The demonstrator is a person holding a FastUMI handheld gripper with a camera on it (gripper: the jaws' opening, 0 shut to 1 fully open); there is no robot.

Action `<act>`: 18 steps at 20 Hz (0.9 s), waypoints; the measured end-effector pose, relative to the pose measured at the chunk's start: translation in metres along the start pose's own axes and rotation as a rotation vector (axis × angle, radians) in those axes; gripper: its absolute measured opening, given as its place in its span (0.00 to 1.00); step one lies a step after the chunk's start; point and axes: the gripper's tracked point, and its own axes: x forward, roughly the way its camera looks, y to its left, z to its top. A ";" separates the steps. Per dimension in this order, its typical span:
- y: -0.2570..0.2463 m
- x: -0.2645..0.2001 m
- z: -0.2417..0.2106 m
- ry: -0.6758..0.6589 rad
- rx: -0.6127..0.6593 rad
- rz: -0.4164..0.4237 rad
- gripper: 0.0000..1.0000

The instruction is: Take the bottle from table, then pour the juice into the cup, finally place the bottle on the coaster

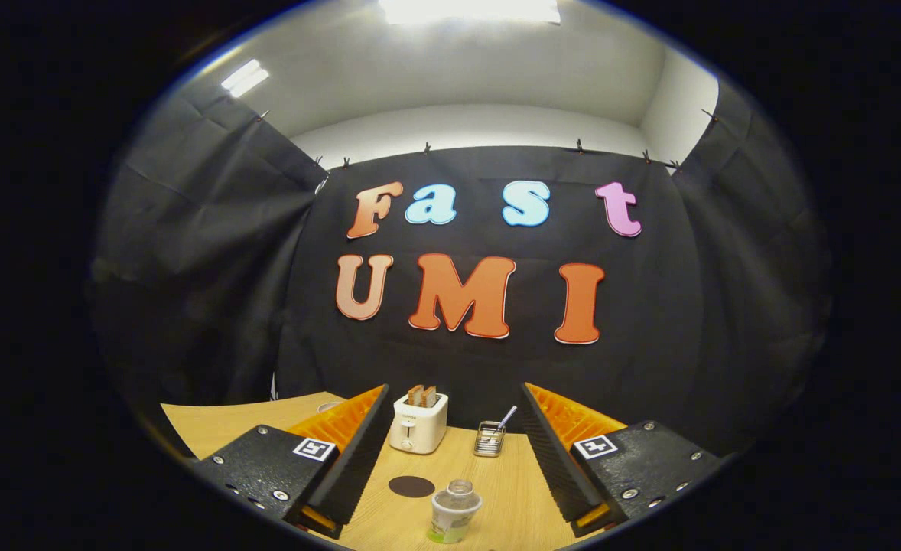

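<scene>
My gripper (454,389) is open and held above the wooden table (512,490), with a wide gap and nothing between its fingers. Down in that gap, close to me, stands a small clear bottle (454,511) with a green label and an uncapped neck. A dark round coaster (411,486) lies flat on the table just to the bottle's left and a little farther off. A pale rim (329,406), possibly the cup, peeks out behind the left finger; most of it is hidden.
A white toaster (418,422) with two slices sticking out stands at the back of the table, ahead of the fingers. To its right sits a small wire basket (489,440) with a utensil in it. Black cloth walls close the booth behind and at both sides.
</scene>
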 end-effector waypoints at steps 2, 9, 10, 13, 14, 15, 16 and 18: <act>0.005 0.002 -0.024 0.016 0.029 0.026 0.97; -0.002 0.009 -0.106 0.120 0.018 -0.003 0.97; -0.001 0.009 -0.118 0.141 0.022 0.001 0.97; 0.000 0.009 -0.142 0.175 0.056 0.007 0.97; 0.003 0.010 -0.149 0.169 0.084 0.021 0.97; 0.005 0.010 -0.159 0.179 0.108 0.028 0.97; 0.005 0.009 -0.171 0.196 0.122 0.033 0.97; 0.000 0.010 -0.188 0.222 0.129 0.020 0.97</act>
